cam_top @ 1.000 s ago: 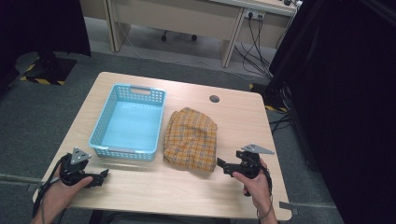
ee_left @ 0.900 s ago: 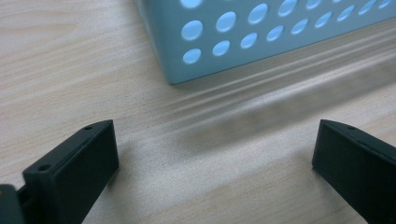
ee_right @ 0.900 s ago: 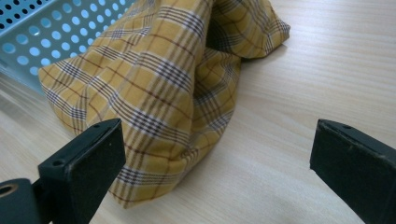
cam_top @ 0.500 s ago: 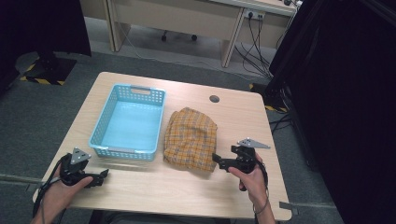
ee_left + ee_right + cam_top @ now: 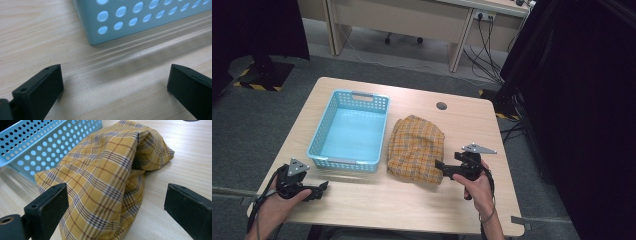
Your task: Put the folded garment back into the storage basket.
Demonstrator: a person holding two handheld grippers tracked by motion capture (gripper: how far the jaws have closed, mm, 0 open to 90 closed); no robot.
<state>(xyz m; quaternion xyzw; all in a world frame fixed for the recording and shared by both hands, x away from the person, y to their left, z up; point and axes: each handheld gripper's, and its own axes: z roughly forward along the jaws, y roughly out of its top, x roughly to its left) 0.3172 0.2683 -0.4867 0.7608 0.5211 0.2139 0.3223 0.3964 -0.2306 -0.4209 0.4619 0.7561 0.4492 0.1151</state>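
- Yellow plaid cloth (image 5: pixel 416 149) lies bunched on the bench (image 5: pixel 412 210), about mid-bench, nearer the right edge than the left; its near end reaches twd the front edge.
- Cloth sits just beside the blue basket (image 5: pixel 324 130), on the basket's right; in high view cannot tell if they touch. Right gripper view: cloth (image 5: pixel 105 177) piles up in folds, basket wall (image 5: pixel 37 150) w/ round holes close behind it.
- Right gripper (image 5: pixel 441 166) held in person's right hand (image 5: pixel 474 187), near the front-right part of the bench, fingers pointing at the cloth's near-right end.
- Right fingers (image 5: pixel 47 205) spread wide, released, nothing betw. them gripped; the near cloth end lies low betw. the two fingers in the right gripper view, left finger over the fabric edge, right finger over bare wood.
- Left gripper (image 5: pixel 323 187) in left hand (image 5: pixel 279 202), at front-left corner of the bench, just in front of the basket's near-left corner.
- Left fingers (image 5: pixel 42 87) also released, wide apart, only bare bench wood betw. them; basket corner (image 5: pixel 100 27) just ahead.
- Grippers well apart from each other.
- Dark round hole (image 5: pixel 441 106) in bench top nr the back edge, behind the cloth.
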